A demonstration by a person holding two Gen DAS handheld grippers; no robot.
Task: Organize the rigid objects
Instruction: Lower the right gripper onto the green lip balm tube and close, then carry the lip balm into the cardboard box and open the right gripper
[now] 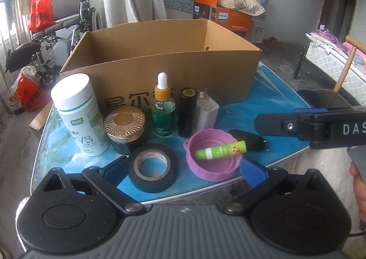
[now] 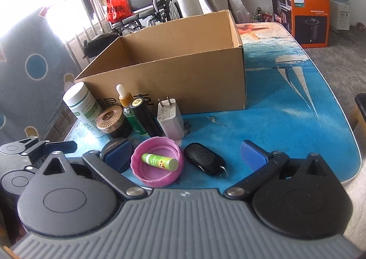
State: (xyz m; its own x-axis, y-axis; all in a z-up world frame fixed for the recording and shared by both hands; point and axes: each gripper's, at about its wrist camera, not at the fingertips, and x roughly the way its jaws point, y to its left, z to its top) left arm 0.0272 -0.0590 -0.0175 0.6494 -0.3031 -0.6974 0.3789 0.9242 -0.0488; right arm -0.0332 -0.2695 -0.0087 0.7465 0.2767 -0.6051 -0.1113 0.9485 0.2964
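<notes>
Green lip balm tube [image 2: 160, 161] lies inside the pink lid [image 2: 157, 161] on the blue table [image 2: 286, 126], black key fob [image 2: 204, 161] just beside — cardboard box [image 2: 183, 71] behind. Left gripper [image 1: 183, 168] and right gripper [image 2: 185, 156] both spread wide, holding nothing — black tape roll [image 1: 152, 167] between the left's fingers.

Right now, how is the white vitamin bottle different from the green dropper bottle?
The white vitamin bottle is wider, opaque, with a flat white cap. The green dropper bottle is slimmer, see-through, with an orange collar and white bulb. Both stand upright before the cardboard box.
</notes>
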